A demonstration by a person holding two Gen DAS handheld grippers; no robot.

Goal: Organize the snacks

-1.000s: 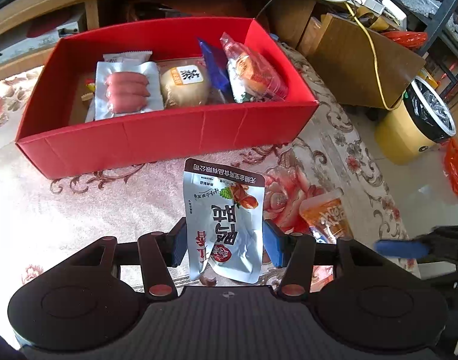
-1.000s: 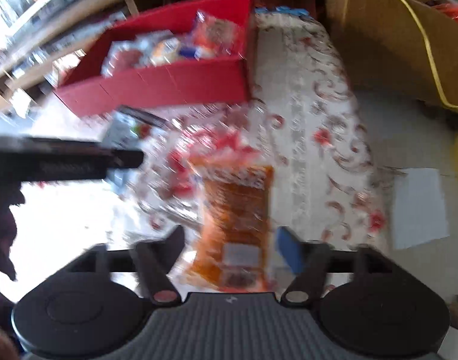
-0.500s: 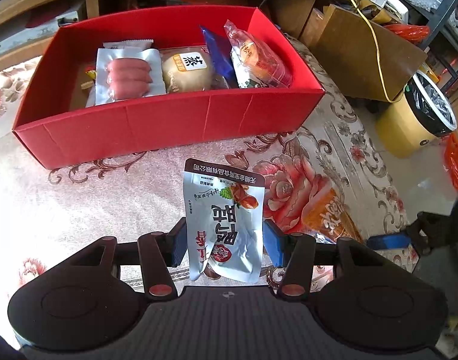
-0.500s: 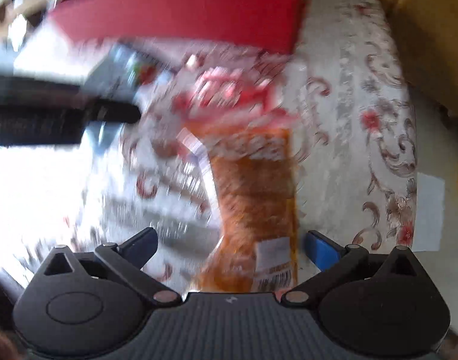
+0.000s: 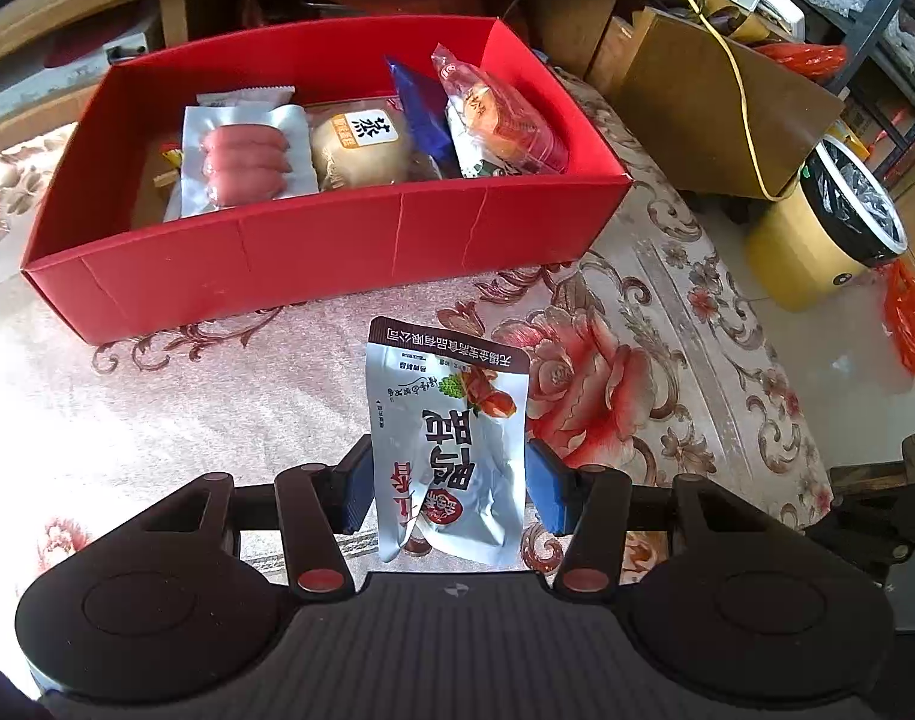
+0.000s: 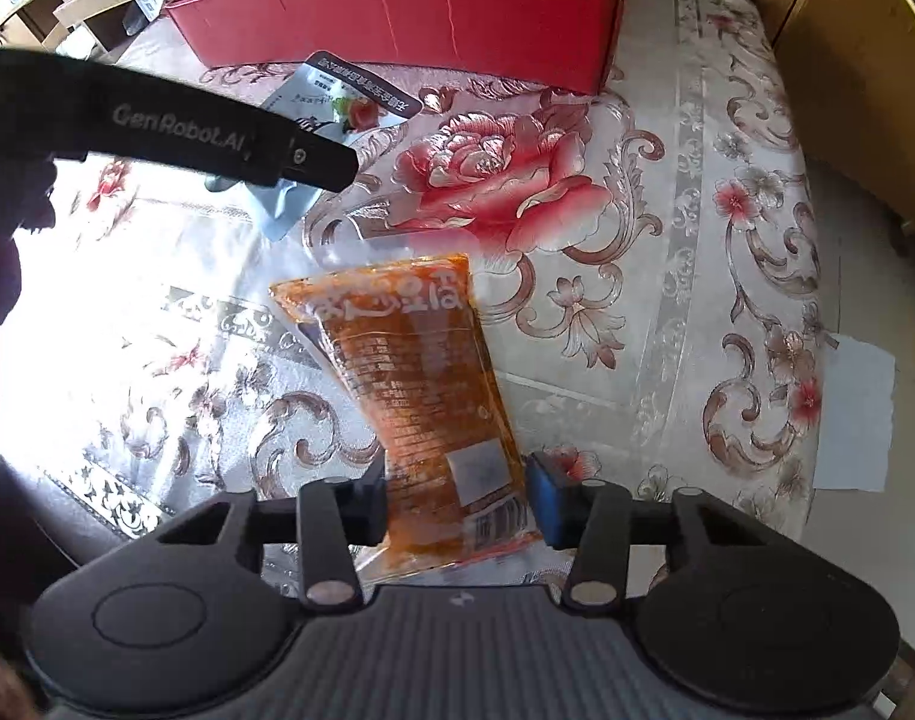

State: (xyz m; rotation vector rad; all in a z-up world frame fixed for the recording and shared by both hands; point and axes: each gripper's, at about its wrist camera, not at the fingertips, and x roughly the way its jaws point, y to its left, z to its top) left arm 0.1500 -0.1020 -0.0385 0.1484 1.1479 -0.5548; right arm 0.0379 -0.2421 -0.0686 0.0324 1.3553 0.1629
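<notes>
My left gripper [image 5: 448,483] is shut on a silver snack pouch [image 5: 445,444] and holds it above the tablecloth, in front of the red box [image 5: 337,246]. The box holds a sausage pack [image 5: 241,162], a round bun [image 5: 358,147], a blue packet [image 5: 421,114] and an orange-red packet [image 5: 499,120]. My right gripper [image 6: 457,501] is shut on an orange snack packet [image 6: 421,396], nearer than the box [image 6: 409,24]. The left gripper's body [image 6: 175,132] and its silver pouch [image 6: 337,102] show at the upper left of the right wrist view.
A floral tablecloth [image 5: 607,372] covers the table. Beyond its right edge stand a brown cardboard box [image 5: 715,114] and a yellow bin [image 5: 829,228] with a black liner. A wooden shelf [image 5: 97,6] runs behind the box. White paper [image 6: 853,414] lies on the floor.
The right gripper opened around the orange packet, then shut on it and lifted it. The left gripper rose and moved toward the box with the silver pouch.
</notes>
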